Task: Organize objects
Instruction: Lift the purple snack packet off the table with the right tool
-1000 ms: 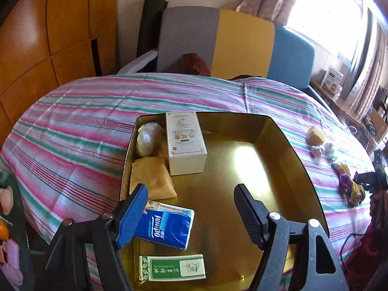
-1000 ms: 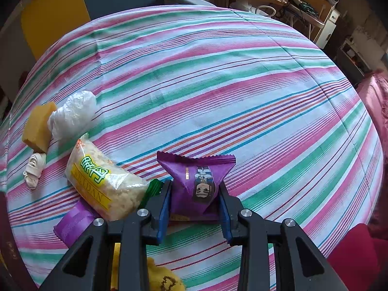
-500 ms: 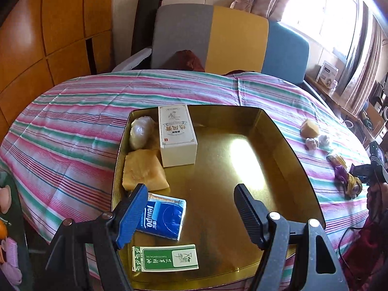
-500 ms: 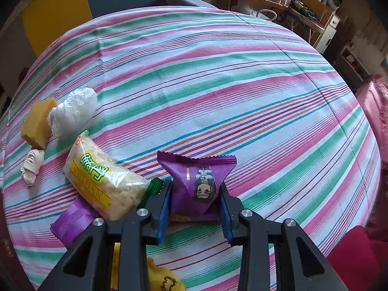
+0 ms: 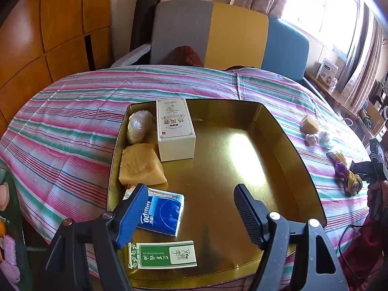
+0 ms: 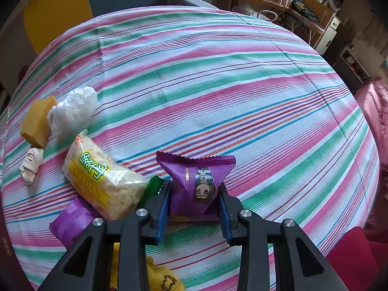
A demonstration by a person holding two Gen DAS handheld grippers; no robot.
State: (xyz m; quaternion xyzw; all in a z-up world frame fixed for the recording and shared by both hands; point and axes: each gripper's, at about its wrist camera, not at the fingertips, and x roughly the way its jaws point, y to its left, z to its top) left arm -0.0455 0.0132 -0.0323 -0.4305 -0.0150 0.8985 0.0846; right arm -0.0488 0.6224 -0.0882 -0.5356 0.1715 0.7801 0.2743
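I have the right gripper [image 6: 194,203] clamped on a purple snack packet [image 6: 197,181], its blue-padded jaws pressing both sides of the wrapper just above the striped tablecloth [image 6: 218,84]. Just left of that packet lies a clear bag of puffed-rice cake with a yellow label [image 6: 101,177], partly over a second purple wrapper [image 6: 70,220] and a green one [image 6: 151,188]; beyond the rice cake sit a white cord bundle [image 6: 30,165], a yellow block [image 6: 37,121] and a crumpled white plastic bag [image 6: 72,111] touching it. My left gripper [image 5: 191,208] hangs with its jaws wide apart and holding nothing over the near end of the gold tray [image 5: 278,131]. Inside the tray, nearest me, lies a green-and-white flat packet [image 5: 162,254], then a blue Tempo tissue pack [image 5: 162,215], then a yellow wrapped cake [image 5: 139,165], then an upright-printed white box [image 5: 174,131] lying flat with a plastic-wrapped lump [image 5: 138,127] beside it at the tray's far left corner. Past the tray stands a grey, yellow and blue sofa [image 5: 232,36].
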